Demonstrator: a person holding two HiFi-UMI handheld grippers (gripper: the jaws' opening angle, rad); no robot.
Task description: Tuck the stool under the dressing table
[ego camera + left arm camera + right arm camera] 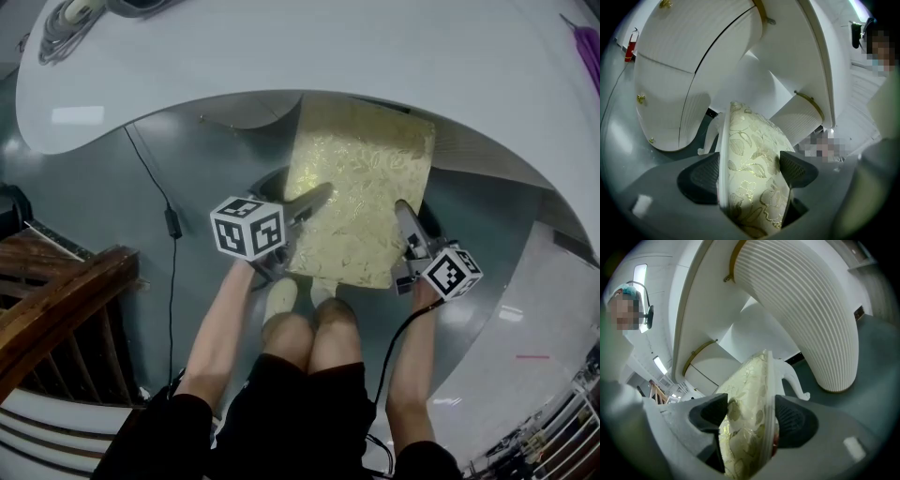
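Fingers: both pairs are clenched on the stool (pixel 361 187). The left gripper (pixel 750 172) has its pads (pixel 701 177) squeezing the seat's left edge. The right gripper (pixel 750 417) has its pads (pixel 790 420) squeezing the right edge.
Floor (pixel 187 159): glossy grey-green, showing under and around everything.
Table (pixel 281 56): a white curved top sweeps across the far side. A ribbed pedestal (pixel 820 310) stands on each side of the knee gap.
Stool: a gold floral cushion, lined up with the gap between the pedestals. Its far edge lies just under the tabletop's rim and its near edge is close to the person's knees.
Done, as I judge it: the stool is gripped, aimed and partly in.
Left to do: most of the seat is out in the open, so it wants pushing further under and then letting go.
Seat and fingers: the cushion runs deep between each pair, one finger over the fabric and the other beneath the seat board.
Leg (pixel 794 378): white and curved, reaching down to the floor; I cannot tell if it bears weight.
Cable (pixel 170 225): thin and black, trailing over the floor to the left, well apart from the stool.
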